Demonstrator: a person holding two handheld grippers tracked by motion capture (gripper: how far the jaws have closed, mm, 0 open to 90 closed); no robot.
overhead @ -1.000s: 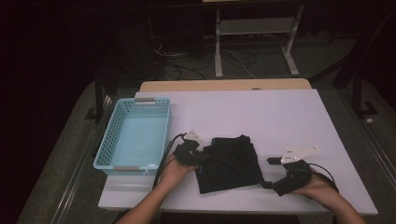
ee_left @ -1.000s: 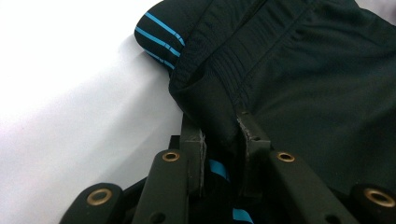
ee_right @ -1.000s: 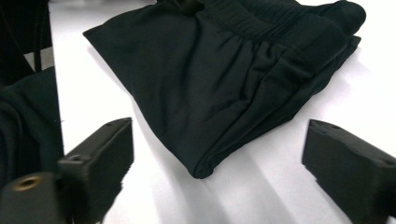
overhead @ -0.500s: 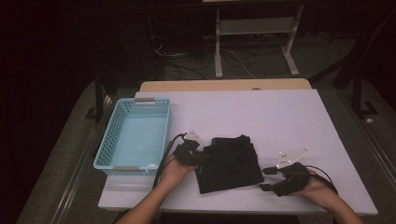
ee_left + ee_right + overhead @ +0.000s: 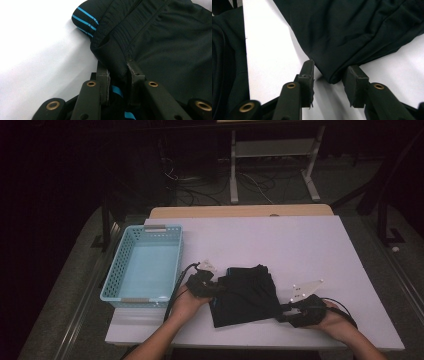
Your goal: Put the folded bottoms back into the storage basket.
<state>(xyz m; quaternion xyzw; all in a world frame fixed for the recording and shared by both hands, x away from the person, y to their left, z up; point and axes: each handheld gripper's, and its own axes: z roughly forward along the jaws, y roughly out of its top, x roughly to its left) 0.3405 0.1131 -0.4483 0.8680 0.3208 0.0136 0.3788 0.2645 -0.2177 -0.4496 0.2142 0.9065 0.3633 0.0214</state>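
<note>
A black garment [image 5: 246,295] with thin blue stripes [image 5: 85,20] lies folded near the front edge of the white table [image 5: 280,245]. My left gripper [image 5: 216,287] sits at its left edge and is shut on a fold of the cloth [image 5: 117,68], which bunches between the two jaws. My right gripper [image 5: 286,312] is at the garment's lower right corner. Its jaws stand open on either side of that corner of the black cloth [image 5: 332,77], one fingertip [image 5: 308,66] touching the fabric edge.
A light blue plastic basket [image 5: 145,266] stands on the left part of the table, beside my left hand. Cables trail from both grippers. A metal frame [image 5: 270,165] and wires stand on the dark floor beyond the table.
My right gripper has moved left and toward the front, from beside the garment to its lower right corner. The left gripper has stayed at the left edge.
</note>
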